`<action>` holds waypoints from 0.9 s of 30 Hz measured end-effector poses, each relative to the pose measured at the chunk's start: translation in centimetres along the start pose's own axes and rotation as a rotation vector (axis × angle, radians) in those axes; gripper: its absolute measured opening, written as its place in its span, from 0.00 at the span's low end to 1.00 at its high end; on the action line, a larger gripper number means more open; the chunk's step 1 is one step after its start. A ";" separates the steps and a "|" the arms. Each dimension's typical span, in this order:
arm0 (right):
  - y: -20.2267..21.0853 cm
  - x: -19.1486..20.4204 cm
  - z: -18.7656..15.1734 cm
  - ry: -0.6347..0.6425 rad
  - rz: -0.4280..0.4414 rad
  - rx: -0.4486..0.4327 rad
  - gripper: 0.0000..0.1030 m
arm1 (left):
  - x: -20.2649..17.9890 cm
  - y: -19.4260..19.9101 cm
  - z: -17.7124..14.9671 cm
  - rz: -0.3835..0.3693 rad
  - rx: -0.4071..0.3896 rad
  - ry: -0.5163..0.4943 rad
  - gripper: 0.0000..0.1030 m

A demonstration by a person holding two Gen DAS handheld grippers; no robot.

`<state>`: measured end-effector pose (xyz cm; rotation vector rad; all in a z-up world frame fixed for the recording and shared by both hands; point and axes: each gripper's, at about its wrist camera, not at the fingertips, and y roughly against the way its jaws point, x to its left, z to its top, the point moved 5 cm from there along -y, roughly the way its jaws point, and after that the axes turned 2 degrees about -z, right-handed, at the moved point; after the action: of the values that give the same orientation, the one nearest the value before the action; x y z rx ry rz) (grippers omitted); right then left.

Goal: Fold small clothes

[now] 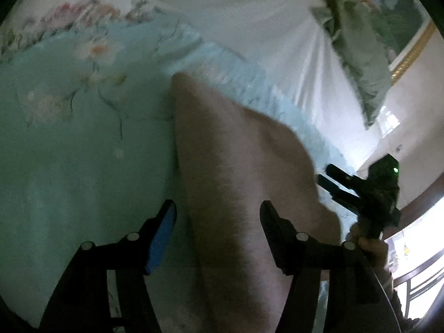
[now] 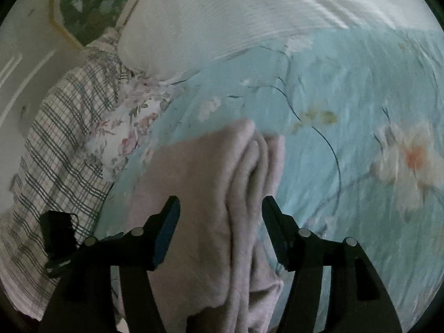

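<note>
Pinkish-beige fleece fills the middle of the left wrist view: the small garment lies on the mint floral bedspread, running from between the fingers up to a rounded top edge. The left gripper hangs over it with fingers spread wide, nothing pinched; the blue-padded finger sits over bare bedspread just off the cloth's left edge, the other one over the cloth itself. Plenty of open bedspread to the left. On the right the garment's edge runs close to a pale blue ruffle and a white sheet, and the right gripper is over there too, held in a hand.

From the right wrist view, the garment shows bunched lengthwise folds along its right side, a smoother flat part on the left. The right gripper has its fingers spread apart over it, gripping nothing. Bedspread is wide open to the right. To the left it's tighter: a plaid cloth and a floral pillow, with a white pillow up top.
</note>
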<state>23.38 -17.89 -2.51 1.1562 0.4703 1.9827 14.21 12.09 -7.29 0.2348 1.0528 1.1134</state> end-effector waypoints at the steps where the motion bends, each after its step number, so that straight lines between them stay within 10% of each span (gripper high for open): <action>1: -0.6 0.3 0.2 0.014 -0.001 0.012 0.53 | -0.3 0.3 -0.1 -0.014 -0.002 -0.013 0.57; 3: -2.8 0.6 0.2 0.027 -0.017 0.073 0.25 | -1.5 0.5 -0.4 -0.058 0.004 -0.049 0.51; 8: -2.9 1.6 1.9 0.025 0.016 0.028 0.11 | -4.7 -0.9 -1.2 -0.123 0.048 -0.125 0.32; 19: -1.8 -1.8 -0.2 -0.100 0.014 0.067 0.27 | -5.6 -3.6 -3.8 -0.076 0.146 -0.161 0.29; 27: 4.6 -1.0 -7.4 0.012 0.088 0.064 0.42 | -5.5 2.0 -7.2 0.055 0.112 -0.248 0.58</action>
<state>15.38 -21.13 -3.94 1.2242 0.5000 2.0637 7.08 6.18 -6.71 0.4820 0.8916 1.0453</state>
